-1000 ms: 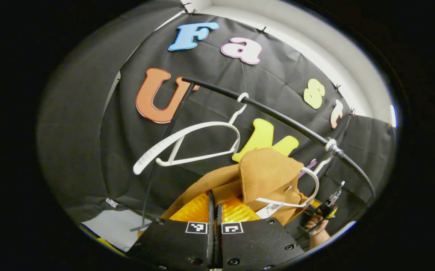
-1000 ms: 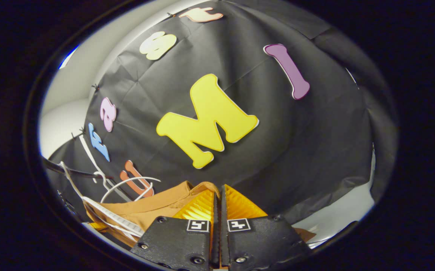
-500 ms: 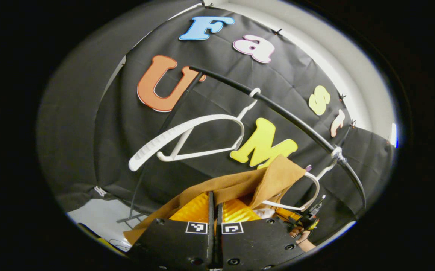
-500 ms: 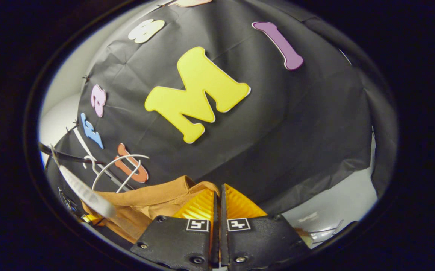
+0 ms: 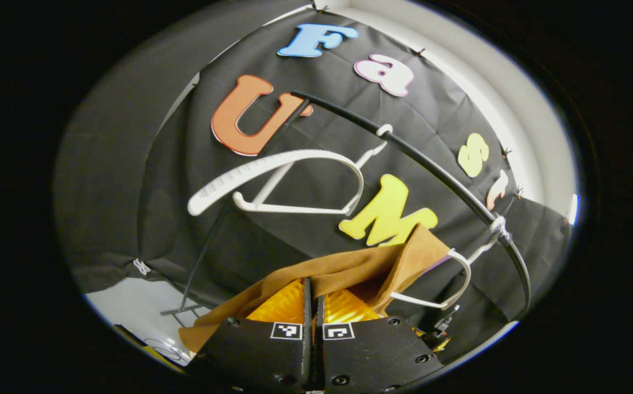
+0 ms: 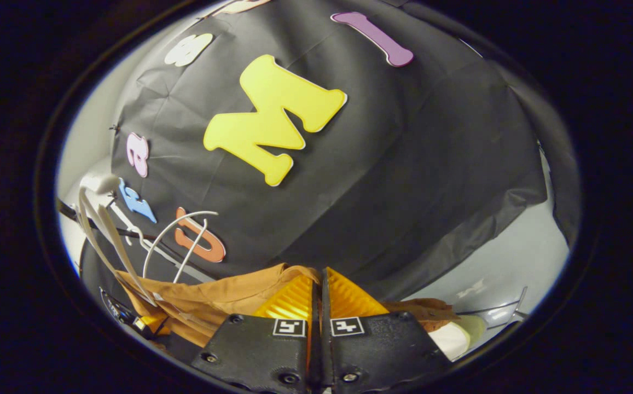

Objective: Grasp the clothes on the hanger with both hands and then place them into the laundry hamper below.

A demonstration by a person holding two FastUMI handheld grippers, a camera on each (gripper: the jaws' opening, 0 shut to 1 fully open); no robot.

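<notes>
Tan-brown woven cloth garment [image 5: 343, 271], soft and light by the look of it: will drape, fold and sag between the two hold points, no stiffness to rely on. Unlikely to slip through ribbed pads, but likely to snag on hanger ends. Not fragile.

Left gripper [image 5: 311, 293]: jaws clenched, nearly no gap, garment edge running into the pinch from above and spilling to both sides. Looks like a grasp on a fold of the fabric at one shoulder or hem edge; exact seam not readable.

Right gripper [image 6: 318, 290]: jaws likewise clenched, garment [image 6: 223, 295] entering the pinch from its left, a smaller bunch showing on the other side. Grasping cloth too, judging by fabric on both sides of the fingers.

Garment position: stretched between the two grippers, below the black curved metal rail [image 5: 431, 169]. One corner rides up against the small white plastic hanger [image 5: 447, 284], touching or hooked; cannot tell which. Large white ribbed plastic hanger [image 5: 278, 175] hangs bare on the rail, apart from the cloth.

Best hold: keep both pinches at the top edge, well apart, so the body hangs free. Risk: small hanger dragged along with the collar.
</notes>
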